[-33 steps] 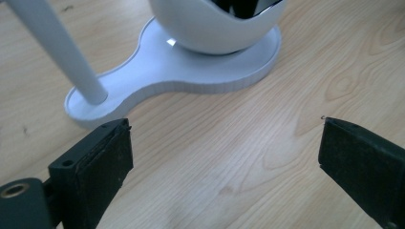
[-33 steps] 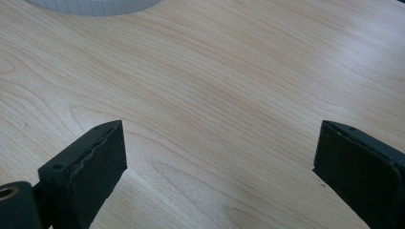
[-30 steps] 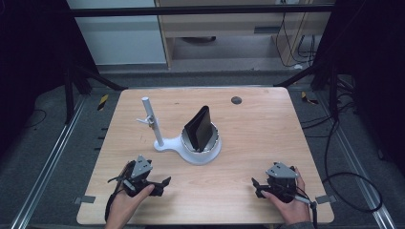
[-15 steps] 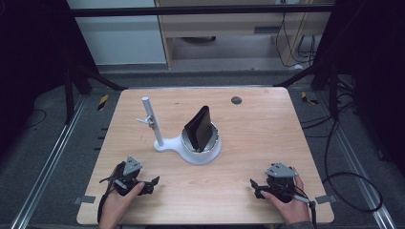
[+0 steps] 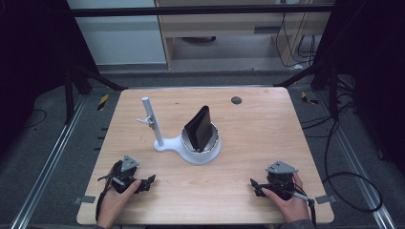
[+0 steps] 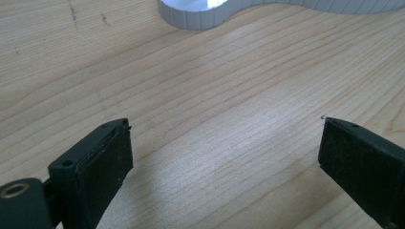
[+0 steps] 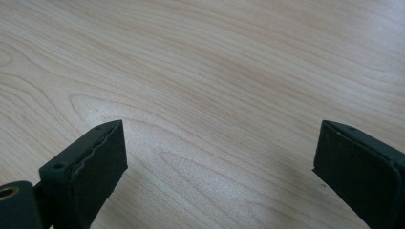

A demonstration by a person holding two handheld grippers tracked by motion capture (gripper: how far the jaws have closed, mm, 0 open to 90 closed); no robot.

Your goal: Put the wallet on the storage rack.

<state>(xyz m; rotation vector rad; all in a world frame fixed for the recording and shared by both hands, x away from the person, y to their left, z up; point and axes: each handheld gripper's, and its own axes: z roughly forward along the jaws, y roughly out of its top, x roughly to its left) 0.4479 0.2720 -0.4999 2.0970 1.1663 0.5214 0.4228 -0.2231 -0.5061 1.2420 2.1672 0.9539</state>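
Table (image 5: pixel 258 119) first: the white stand (image 5: pixel 193 148) sits mid-table with the black wallet (image 5: pixel 198 129) upright in its ring, untouched. You're at the start, both tools parked at the near edge, well apart from the stand. Left gripper (image 5: pixel 143 183) jaws wide, holding nothing; right gripper (image 5: pixel 255 185) same, wide and empty. Next move probably calls for reaching forward to the wallet. Versus a second ago, your left gripper has pulled back toward the near-left corner; the right has barely moved.

Wallet (image 5: pixel 198 129) bottom hidden inside white holder (image 5: pixel 210 151). Holder base (image 6: pixel 200 12) cut off at 12 o'clock in left gripper view. Small dark spot (image 5: pixel 236 100) at table's 1 o'clock too small to identify.
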